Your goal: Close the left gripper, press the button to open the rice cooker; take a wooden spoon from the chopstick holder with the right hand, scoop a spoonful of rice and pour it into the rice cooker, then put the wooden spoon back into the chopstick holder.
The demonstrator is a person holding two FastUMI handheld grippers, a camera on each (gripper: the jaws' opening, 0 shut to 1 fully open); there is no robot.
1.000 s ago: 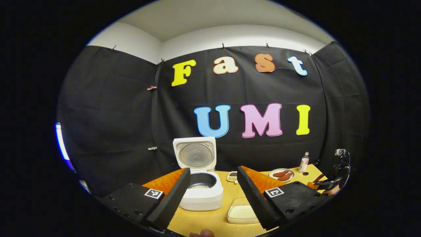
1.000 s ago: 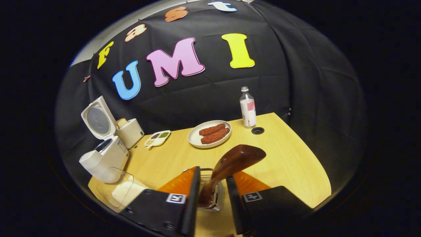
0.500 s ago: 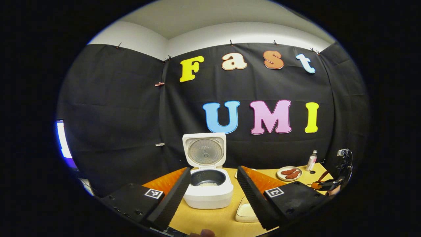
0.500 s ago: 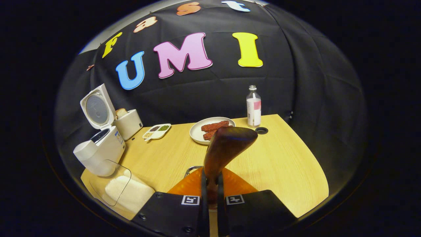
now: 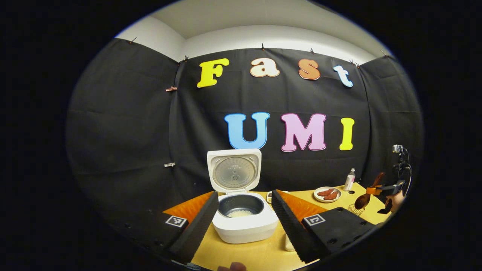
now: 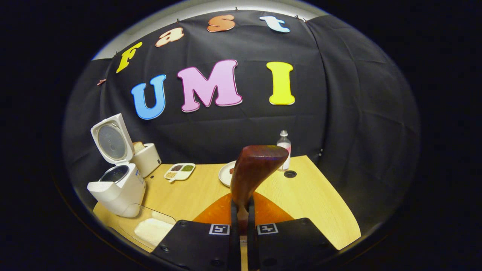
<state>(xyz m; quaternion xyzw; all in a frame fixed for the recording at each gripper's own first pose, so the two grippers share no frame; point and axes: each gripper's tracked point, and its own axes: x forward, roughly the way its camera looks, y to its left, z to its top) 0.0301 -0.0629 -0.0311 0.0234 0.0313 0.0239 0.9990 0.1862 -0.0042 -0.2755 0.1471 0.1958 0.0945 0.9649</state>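
The left gripper (image 5: 244, 220) holds its jaws apart before the open cooker (image 5: 244, 222) on the surface (image 6: 312, 195). The right gripper (image 6: 241, 229), jaws clamped on the spoon (image 6: 254, 171), has lifted it clear of the holder (image 5: 352, 209) since a second ago.

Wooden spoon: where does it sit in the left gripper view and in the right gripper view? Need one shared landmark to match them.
Left gripper view: wooden spoon small at far right, held above the table, bowl end hanging low.
Right gripper view: wooden spoon at centre, handle clamped in the right tongs, bowl pointing up.
Shared landmark: open rice cooker, lid up, centre in the left gripper view, far left in the right.
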